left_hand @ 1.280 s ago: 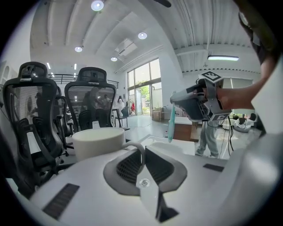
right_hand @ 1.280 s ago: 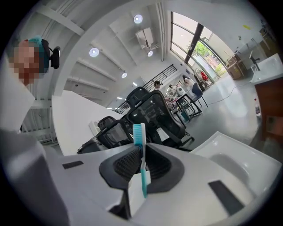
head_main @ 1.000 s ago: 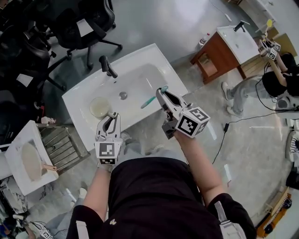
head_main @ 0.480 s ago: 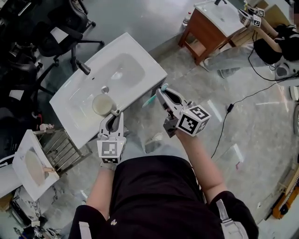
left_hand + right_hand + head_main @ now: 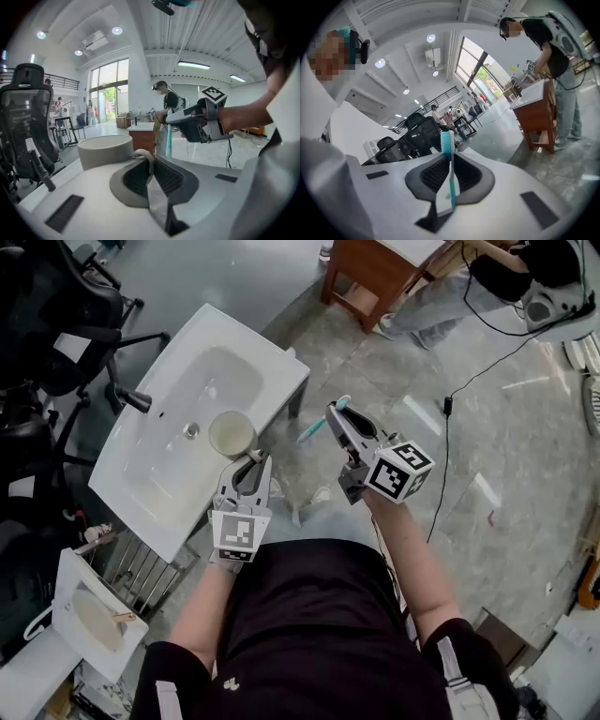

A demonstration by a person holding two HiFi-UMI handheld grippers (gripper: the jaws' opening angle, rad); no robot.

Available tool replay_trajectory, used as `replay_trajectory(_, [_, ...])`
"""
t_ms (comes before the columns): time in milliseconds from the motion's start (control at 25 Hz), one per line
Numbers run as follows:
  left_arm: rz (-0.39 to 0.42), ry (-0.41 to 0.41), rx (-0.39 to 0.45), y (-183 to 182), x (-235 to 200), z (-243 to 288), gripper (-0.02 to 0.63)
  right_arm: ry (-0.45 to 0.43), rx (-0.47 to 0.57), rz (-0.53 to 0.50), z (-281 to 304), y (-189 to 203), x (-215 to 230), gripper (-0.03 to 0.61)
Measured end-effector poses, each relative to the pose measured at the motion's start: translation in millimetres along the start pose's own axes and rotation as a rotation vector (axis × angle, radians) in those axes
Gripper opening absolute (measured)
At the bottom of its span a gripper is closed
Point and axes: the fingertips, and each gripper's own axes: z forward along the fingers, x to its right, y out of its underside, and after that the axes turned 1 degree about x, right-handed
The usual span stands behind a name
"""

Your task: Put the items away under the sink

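Observation:
A cream cup hangs over the front rim of the white sink. My left gripper is shut on the cup's handle; in the left gripper view the handle sits pinched between the jaws, with the cup body just beyond. My right gripper is held over the floor to the right of the sink, shut on a teal toothbrush. In the right gripper view the toothbrush stands upright between the jaws, bristle end up.
A black faucet stands at the sink's back. Office chairs crowd the left. A metal rack and a white board lie at lower left. A wooden cabinet, a person and a floor cable are at upper right.
The cup has come up out of the basin in my left gripper and now hangs at the sink's front rim. The view has swung, so the sink sits further left.

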Motion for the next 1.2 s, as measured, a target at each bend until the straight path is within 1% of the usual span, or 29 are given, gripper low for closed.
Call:
replay_trajectory(120, [0.043,0.109,-0.005,4,5,12,0.044,0.077,0.048,0.013,-7,1,11,0.051])
replay_trajectory(320, [0.085,0.28,-0.025,18,16,23,0.043,0.195,0.121,0.038,-23,10,26,0.051])
replay_trajectory(600, [0.158,0.467,-0.044,26,53,39,0.043,0.339,0.181,0.08,-61,28,59,0.051])
replay_trajectory(720, [0.194,0.538,-0.049,33,75,50,0.043,0.376,0.192,0.104,-77,38,74,0.051])
replay_trajectory(880, [0.185,0.599,-0.035,47,105,74,0.043,0.407,0.182,0.107,-95,50,105,0.051])
replay_trajectory(1000, [0.212,0.638,-0.014,62,124,88,0.043,0.414,0.178,0.132,-103,60,127,0.051])
replay_trajectory(1120, [0.24,0.667,-0.042,84,143,101,0.043,0.421,0.157,0.131,-111,74,148,0.051])
replay_trajectory(1200, [0.253,0.671,-0.057,99,151,111,0.043,0.422,0.149,0.141,-113,85,163,0.051])
